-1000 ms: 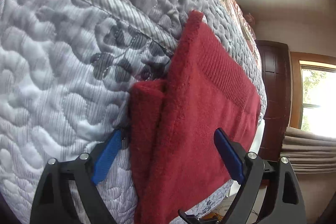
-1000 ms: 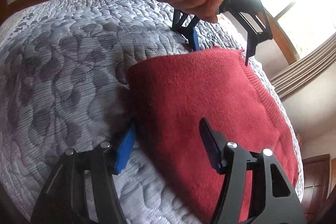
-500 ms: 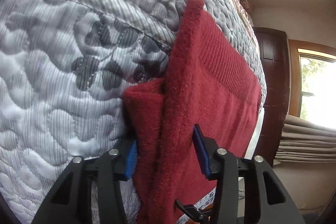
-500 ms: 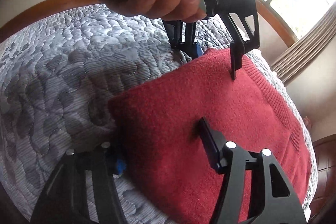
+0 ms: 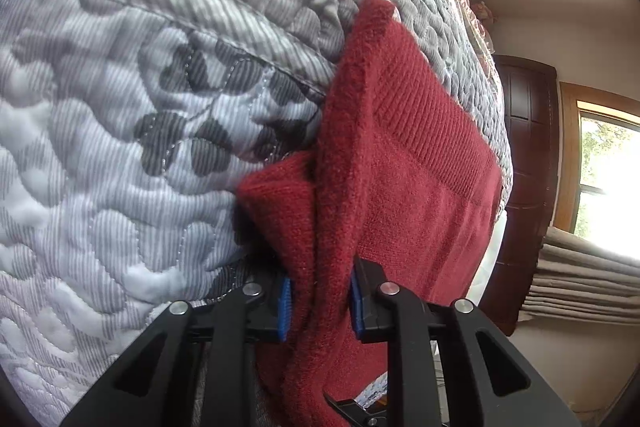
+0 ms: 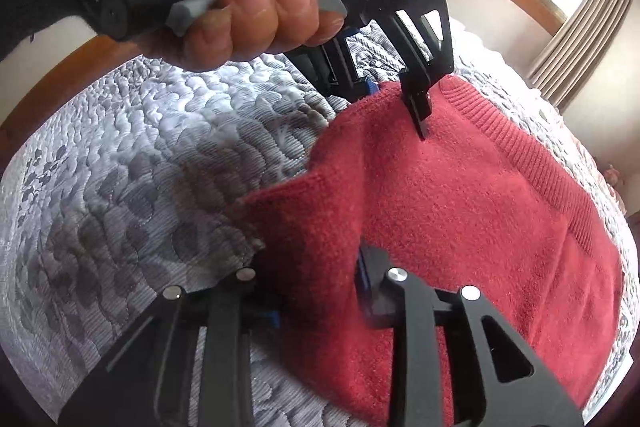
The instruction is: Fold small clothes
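On grey quilt [image 6: 140, 167], both tongs [image 5: 320, 297] [image 6: 316, 301] pinching red sweater [image 6: 460, 211].

Black tool [image 5: 320, 301] frames, blue pads [image 5: 284, 303], silver screws [image 5: 389, 289].

You see a dark red knitted sweater [image 6: 472, 219] lying on a grey quilted bedspread [image 6: 132, 187], its fuzzy body spread mostly flat and a ribbed band running along its far edge. Its near edge is gathered into a thick upright fold, with one layer doubled over beside another. That folded edge stands lifted off the bedspread while the rest lies on it.
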The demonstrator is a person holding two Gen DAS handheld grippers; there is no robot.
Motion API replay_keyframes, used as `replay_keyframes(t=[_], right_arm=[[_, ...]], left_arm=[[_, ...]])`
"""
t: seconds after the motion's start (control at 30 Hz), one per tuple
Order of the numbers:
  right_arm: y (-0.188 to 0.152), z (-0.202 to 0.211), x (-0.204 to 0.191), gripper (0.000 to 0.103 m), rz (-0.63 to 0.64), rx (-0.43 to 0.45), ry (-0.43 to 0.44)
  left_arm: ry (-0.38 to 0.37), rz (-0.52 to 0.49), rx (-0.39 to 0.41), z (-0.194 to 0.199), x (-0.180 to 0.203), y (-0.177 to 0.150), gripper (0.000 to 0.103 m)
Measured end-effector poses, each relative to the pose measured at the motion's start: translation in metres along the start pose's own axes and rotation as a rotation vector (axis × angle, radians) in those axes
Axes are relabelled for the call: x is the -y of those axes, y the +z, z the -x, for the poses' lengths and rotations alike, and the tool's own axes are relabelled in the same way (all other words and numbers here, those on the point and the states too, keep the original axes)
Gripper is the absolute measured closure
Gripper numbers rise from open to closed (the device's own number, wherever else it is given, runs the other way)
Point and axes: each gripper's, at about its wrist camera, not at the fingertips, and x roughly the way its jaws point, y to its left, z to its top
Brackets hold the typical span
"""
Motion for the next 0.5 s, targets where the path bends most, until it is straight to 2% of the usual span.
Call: replay_keyframes(t=[0.37, 0.5], right_arm=[[0.011, 0.052, 0.021, 0.081, -0.074, 0.042, -0.017], [0.014, 0.074, 0.038, 0.087, -0.115, 0.054, -0.025]], left_arm=[[0.053, -0.039, 0.027, 0.025, 0.056, -0.006, 0.083], [0.084, -0.056, 0.033, 0.032, 0.085, -0.011, 0.083]])
